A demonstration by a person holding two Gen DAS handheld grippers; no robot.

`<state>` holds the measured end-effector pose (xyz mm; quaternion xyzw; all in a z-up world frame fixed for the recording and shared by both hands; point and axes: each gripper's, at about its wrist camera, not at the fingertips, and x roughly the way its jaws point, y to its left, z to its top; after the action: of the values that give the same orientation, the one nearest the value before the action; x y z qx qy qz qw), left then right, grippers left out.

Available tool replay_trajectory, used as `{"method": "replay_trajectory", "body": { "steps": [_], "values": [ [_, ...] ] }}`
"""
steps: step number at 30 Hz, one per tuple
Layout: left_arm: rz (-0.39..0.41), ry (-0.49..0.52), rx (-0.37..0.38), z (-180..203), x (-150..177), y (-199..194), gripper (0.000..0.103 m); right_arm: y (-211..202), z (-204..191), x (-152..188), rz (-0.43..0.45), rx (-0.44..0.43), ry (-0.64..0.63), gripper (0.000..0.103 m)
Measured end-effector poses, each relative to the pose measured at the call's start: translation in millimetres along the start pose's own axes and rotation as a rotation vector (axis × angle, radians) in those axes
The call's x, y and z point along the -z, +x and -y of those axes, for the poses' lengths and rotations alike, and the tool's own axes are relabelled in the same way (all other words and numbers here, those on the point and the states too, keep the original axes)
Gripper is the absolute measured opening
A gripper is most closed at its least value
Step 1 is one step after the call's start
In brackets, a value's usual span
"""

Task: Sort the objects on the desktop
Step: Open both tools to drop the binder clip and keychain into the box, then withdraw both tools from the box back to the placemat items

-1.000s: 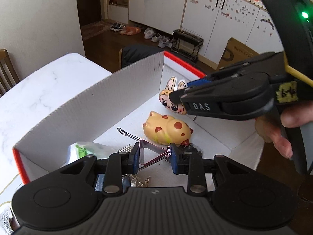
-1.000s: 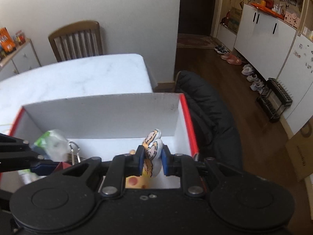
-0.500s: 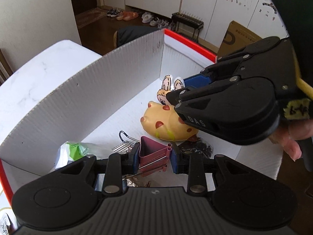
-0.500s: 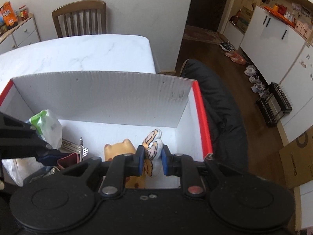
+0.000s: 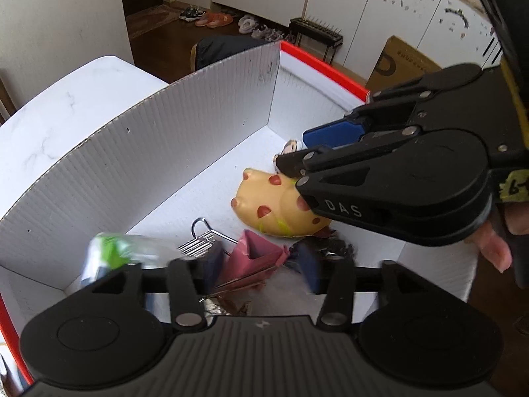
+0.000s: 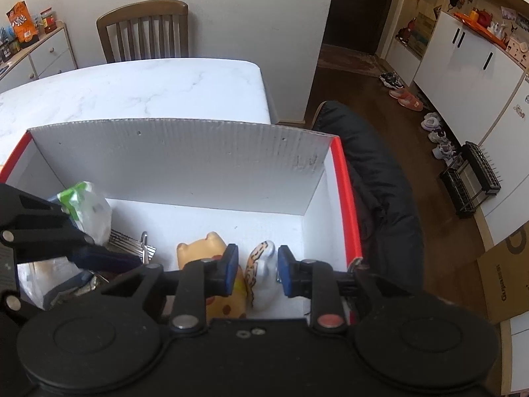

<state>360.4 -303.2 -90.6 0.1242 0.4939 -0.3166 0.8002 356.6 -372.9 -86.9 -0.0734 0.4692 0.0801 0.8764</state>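
While my left gripper (image 5: 261,266) is opening over the pink binder clip (image 5: 253,258) in the box (image 6: 185,162), my right gripper (image 6: 255,273) is opening astride the small striped toy (image 6: 263,264), so both need lifting straight clear.

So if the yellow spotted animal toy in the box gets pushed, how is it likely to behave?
The yellow spotted toy looks rounded and glossy, so it would probably slide or rock rather than stay put. It seems moulded and hollow, likely light for its size. It lies against the striped figure, so a push may nudge that too.
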Motion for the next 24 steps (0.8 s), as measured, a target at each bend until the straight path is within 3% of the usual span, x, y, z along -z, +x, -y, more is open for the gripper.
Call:
{"method": "replay_trajectory", "body": {
  "steps": [9,16,18,20,24],
  "values": [
    [0.057,-0.024,-0.015,-0.7,10.8,-19.9,0.063,-15.9,7.3,4.3,0.010,-0.030,-0.012,0.036],
    [0.124,-0.056,-0.018,-2.9,19.5,-46.7,0.063,-38.8,14.8,11.2,0.032,-0.079,-0.008,0.037],
    [0.143,-0.065,-0.019,-4.1,19.8,-53.1,0.063,-47.6,15.7,14.7,0.046,-0.096,-0.005,0.044],
    [0.163,-0.077,-0.016,-3.7,23.0,-61.8,0.063,-56.9,17.0,17.4,0.067,-0.109,-0.006,0.058],
    [0.195,-0.080,-0.022,0.9,29.1,-75.2,0.063,-73.7,16.0,22.1,0.096,-0.129,-0.011,0.065]
  ]
}}
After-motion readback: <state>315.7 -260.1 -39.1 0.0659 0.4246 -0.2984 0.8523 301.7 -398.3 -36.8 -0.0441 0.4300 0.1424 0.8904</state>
